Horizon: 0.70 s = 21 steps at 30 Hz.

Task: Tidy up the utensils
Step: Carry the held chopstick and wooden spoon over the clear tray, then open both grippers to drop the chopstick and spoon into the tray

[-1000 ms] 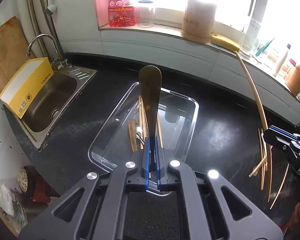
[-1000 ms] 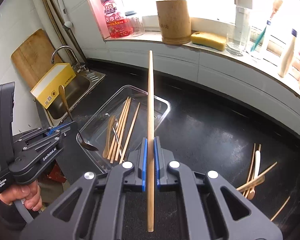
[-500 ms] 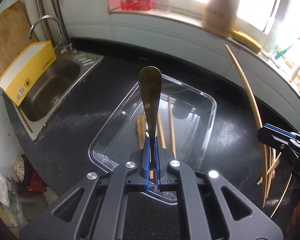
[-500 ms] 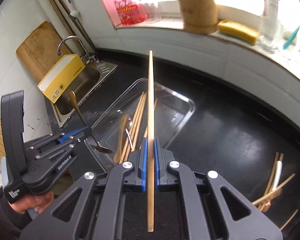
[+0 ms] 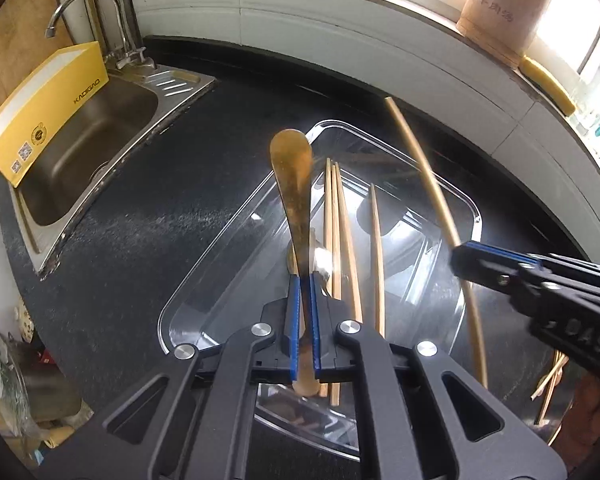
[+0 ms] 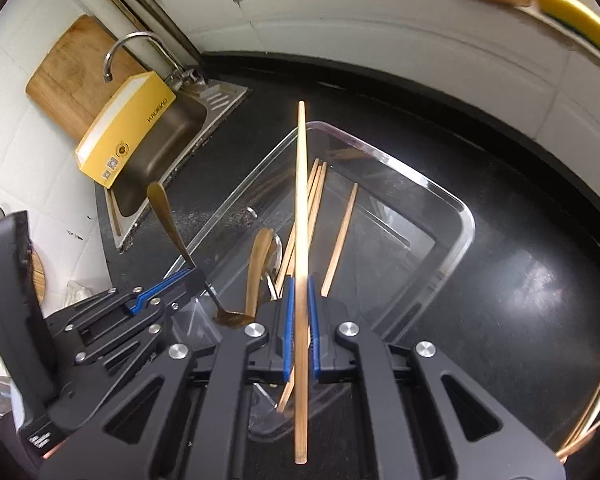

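Observation:
My left gripper (image 5: 304,282) is shut on a brass-coloured spoon (image 5: 291,168), whose flat handle end points up and whose bowl hangs below the fingers, over the near part of a clear plastic tray (image 5: 476,216). In the tray lie several wooden chopsticks (image 5: 342,236) and a metal spoon (image 5: 322,266). My right gripper (image 6: 301,282) is shut on one long bamboo chopstick (image 6: 301,184), held above the same tray (image 6: 462,210). The right wrist view shows the left gripper (image 6: 190,278) with its spoon (image 6: 166,220) at the tray's near left corner, and a wooden spoon (image 6: 258,264) inside.
A steel sink (image 5: 100,132) with a tap (image 5: 80,4) and a yellow box (image 5: 44,108) leaning in it lies to the left. Loose chopsticks (image 6: 596,396) lie on the black counter at the right. A bamboo holder (image 5: 500,12) and a yellow sponge (image 5: 548,84) sit on the sill.
Both grippers have sunk toward the tray, which now fills more of each view. The right gripper with its chopstick has moved left, over the tray's right side. Both grips are unchanged.

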Available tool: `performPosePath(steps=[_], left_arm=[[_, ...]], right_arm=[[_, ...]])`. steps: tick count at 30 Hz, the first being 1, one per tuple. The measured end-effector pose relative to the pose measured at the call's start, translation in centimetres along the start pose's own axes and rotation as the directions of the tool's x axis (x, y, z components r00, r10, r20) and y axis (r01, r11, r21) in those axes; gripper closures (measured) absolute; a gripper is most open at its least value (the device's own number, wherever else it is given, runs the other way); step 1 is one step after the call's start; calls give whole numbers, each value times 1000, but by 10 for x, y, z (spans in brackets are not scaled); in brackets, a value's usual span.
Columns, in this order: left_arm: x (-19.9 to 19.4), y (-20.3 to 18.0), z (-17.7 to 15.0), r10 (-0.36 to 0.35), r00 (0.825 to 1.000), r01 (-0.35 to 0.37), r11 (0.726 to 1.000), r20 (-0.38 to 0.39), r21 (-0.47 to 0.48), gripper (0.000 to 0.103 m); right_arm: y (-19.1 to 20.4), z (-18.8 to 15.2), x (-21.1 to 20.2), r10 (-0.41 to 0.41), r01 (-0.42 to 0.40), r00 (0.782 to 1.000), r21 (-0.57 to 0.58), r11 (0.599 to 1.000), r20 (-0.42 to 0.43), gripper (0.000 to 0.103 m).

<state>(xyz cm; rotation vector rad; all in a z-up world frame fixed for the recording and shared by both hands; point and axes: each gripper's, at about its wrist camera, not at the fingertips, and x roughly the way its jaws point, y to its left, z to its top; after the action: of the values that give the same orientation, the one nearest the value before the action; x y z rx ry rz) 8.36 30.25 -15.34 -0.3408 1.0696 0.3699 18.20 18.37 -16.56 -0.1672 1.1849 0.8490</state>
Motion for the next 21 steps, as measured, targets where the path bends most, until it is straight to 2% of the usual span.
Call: performPosePath(steps=[8,14,19,20,21], left_arm=[[29,0,8,4,998,-3,1000,-58,18,99],[30,1,11,-22,998,23,1000,-66,10,99],[20,17,9,-29,997,27,999,-68,-24,98],[16,20,8,-35,997,33,999,-65,-34,98],[13,23,8,-37,998,35,999,-57,-40,98]], right_arm=[[-12,11,29,1,-1,999,4,1000,-51,96],[-17,18,42,22,-20,997,23,1000,-76,96],[-19,20,49,35,-32,995,29,999,-97,95],[-20,21,52,42,-38,993,39,999,-109,92],[-20,21,54,45,-40,991,44,998,-127,71]])
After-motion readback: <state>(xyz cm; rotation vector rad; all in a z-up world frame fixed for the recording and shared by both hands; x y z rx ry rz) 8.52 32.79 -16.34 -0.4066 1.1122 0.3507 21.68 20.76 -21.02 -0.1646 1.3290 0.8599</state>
